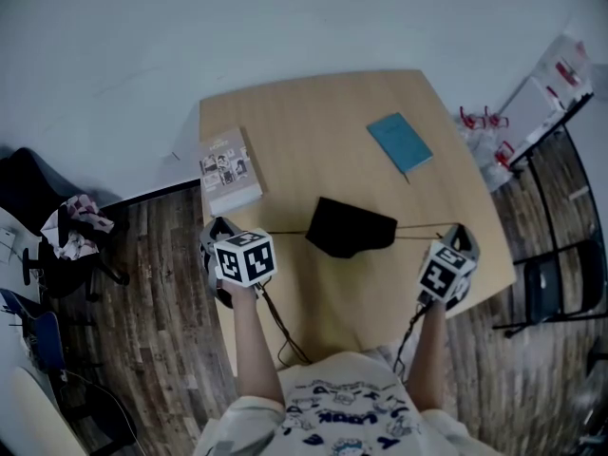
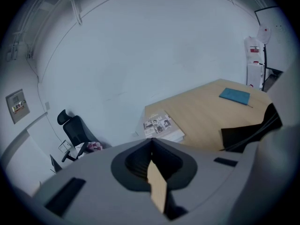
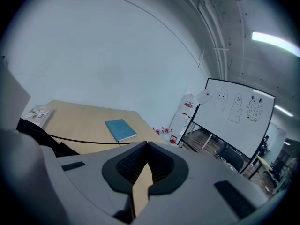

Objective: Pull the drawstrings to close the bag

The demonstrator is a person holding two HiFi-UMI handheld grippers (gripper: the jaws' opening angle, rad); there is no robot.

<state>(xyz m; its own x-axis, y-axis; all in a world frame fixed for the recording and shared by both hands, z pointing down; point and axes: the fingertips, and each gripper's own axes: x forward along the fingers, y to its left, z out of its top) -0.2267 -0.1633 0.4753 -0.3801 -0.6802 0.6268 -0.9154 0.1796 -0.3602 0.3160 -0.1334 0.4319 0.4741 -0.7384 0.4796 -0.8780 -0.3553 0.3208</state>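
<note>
Drawstrings (image 1: 290,233) of crumpled black bag (image 1: 351,228) stretch taut, clenched by left tool (image 2: 151,141), right tool (image 3: 146,144).

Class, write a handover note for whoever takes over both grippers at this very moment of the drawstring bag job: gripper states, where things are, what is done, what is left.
Left gripper: jaws shut on the left drawstring.
Right gripper: jaws shut on the right drawstring.
Things: the black bag lies mid-table between the grippers, with a cord running out straight to each side.
Done: both cords are gripped and drawn out sideways, and the bag looks bunched.
Left: the bag's mouth cannot be seen clearly. Probably pull the cords a little further apart, check that it is cinched, then release.
</note>
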